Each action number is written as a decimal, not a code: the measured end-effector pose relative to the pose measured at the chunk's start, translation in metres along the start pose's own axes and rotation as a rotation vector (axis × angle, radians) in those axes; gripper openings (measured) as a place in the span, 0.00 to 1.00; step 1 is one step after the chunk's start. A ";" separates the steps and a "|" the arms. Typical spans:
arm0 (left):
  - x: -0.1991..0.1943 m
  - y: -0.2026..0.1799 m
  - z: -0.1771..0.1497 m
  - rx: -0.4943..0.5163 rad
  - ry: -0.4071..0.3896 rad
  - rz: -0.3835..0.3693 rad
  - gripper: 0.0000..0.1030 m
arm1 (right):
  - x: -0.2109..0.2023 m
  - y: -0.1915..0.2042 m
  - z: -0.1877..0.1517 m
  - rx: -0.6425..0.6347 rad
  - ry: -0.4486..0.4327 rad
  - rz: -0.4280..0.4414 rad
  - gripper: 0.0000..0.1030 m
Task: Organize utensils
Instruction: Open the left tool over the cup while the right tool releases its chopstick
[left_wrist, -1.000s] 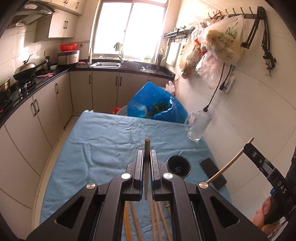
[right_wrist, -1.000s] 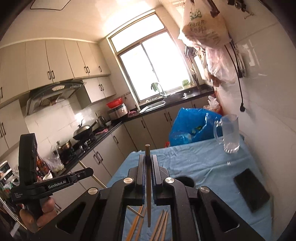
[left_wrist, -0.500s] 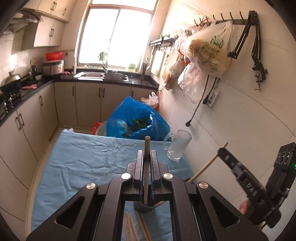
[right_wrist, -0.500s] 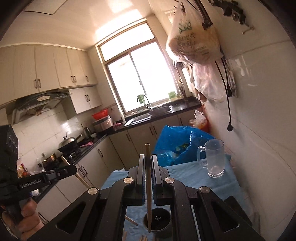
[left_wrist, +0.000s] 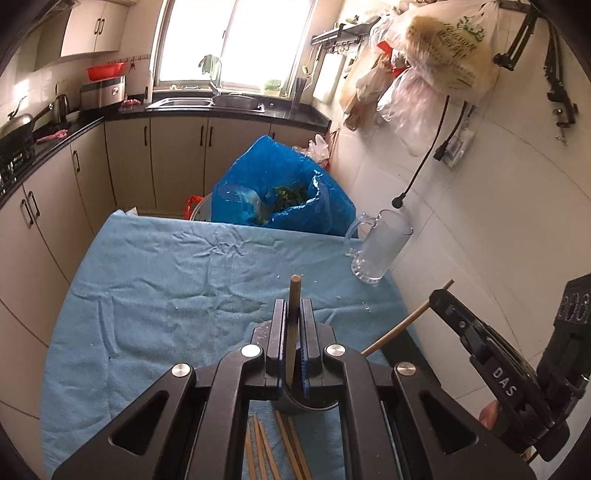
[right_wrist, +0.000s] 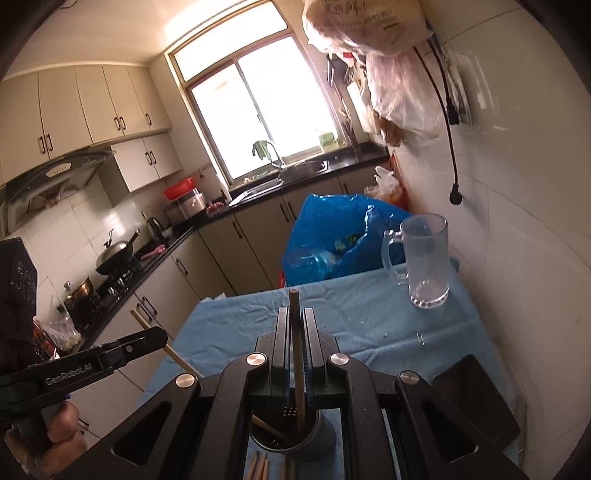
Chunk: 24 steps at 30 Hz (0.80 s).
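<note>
Right wrist view: my right gripper (right_wrist: 294, 354) is clamped on one chopstick (right_wrist: 295, 332), and since a second ago I have brought it from over the table to above the dark holder (right_wrist: 295, 441), its lower end now dipping inside. My left gripper (left_wrist: 293, 347) likewise pinches a chopstick (left_wrist: 294, 310) over that holder (left_wrist: 295, 406). So both look ready to drop. More chopsticks (left_wrist: 275, 452) lie loose on the near cloth (left_wrist: 166, 295). The glass mug (right_wrist: 424, 258), far right, is empty.
</note>
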<state>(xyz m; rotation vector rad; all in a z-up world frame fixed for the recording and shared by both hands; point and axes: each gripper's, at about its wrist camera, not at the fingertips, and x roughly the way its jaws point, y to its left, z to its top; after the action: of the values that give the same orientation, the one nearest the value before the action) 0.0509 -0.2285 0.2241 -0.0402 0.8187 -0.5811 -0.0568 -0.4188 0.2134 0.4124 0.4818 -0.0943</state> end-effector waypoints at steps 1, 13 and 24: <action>0.001 0.001 -0.001 -0.003 -0.003 0.003 0.06 | 0.000 0.000 -0.001 -0.002 -0.001 -0.002 0.08; -0.041 0.008 -0.011 0.004 -0.068 0.001 0.27 | -0.071 0.006 -0.002 -0.046 -0.141 -0.043 0.63; -0.096 0.061 -0.083 -0.016 -0.152 0.122 0.46 | -0.130 0.010 -0.085 -0.165 -0.223 -0.226 1.00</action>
<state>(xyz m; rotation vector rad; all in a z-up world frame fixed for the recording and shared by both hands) -0.0298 -0.1132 0.2160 -0.0478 0.6735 -0.4505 -0.2063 -0.3758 0.2091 0.1814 0.3116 -0.3140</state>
